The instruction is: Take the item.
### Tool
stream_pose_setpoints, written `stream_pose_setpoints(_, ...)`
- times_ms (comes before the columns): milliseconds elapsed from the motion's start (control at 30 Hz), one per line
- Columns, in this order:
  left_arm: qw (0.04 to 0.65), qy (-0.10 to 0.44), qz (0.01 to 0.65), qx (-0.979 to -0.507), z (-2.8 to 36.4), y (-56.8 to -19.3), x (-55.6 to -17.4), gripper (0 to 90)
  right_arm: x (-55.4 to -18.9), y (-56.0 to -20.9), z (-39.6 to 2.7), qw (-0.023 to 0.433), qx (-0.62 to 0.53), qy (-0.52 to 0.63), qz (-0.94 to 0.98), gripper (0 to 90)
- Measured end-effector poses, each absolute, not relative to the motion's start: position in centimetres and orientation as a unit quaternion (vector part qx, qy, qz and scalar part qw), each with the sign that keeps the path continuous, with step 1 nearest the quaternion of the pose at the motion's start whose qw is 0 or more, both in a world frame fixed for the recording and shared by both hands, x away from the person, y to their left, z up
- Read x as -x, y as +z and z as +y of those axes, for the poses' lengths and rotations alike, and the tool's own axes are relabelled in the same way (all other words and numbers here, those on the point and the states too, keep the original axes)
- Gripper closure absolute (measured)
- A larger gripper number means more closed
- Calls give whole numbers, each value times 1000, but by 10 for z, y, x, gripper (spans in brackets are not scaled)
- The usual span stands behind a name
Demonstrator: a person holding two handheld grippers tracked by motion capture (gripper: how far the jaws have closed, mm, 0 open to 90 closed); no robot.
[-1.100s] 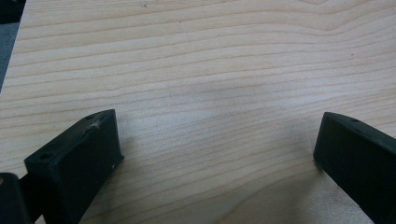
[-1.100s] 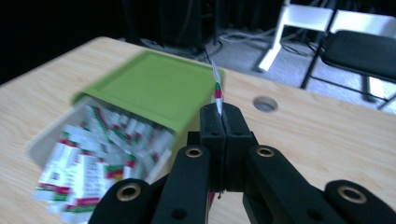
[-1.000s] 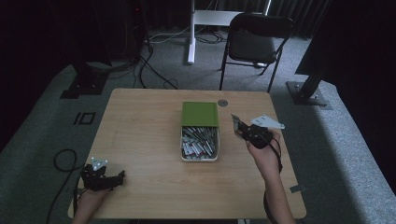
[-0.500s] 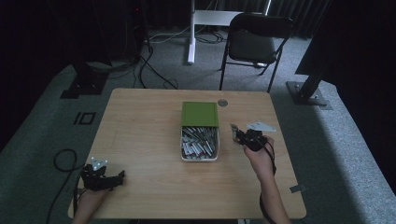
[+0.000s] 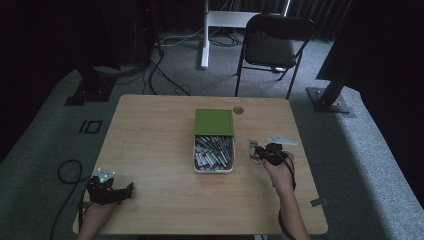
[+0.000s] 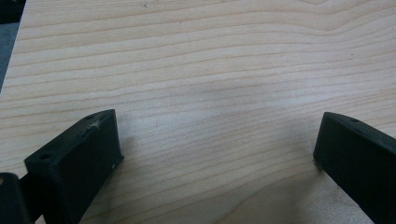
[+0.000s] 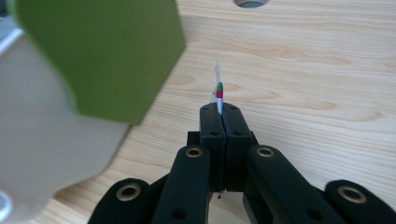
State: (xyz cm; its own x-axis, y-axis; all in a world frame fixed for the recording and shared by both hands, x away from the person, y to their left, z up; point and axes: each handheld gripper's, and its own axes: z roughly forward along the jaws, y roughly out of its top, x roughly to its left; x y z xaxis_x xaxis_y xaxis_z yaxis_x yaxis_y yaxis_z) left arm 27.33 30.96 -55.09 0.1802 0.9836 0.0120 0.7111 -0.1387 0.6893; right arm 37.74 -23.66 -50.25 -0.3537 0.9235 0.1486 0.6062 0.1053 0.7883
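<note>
Beside the box (image 5: 213, 150), the right gripper (image 7: 222, 111) is clamped on 1 thin packet (image 7: 218, 92); the left gripper (image 6: 215, 140) rests spread wide.

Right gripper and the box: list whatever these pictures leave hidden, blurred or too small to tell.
- Packet in the right gripper: right gripper view, the shut jaws cover all but its white, red and green tip; its print is unreadable.
- Box contents: high view, too small to identify.
- Green lid and box wall: right gripper view, blurred and cut off by the frame's edge.
- Left gripper: high view, too small and dark to judge its jaws.
</note>
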Motion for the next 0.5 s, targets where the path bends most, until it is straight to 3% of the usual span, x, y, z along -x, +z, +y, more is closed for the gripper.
stream_pose_setpoints(500, 282, 242, 593, -715, 310, -551, -273, 14, -381, -531, -279, 186, -577, 373, 703, 887)
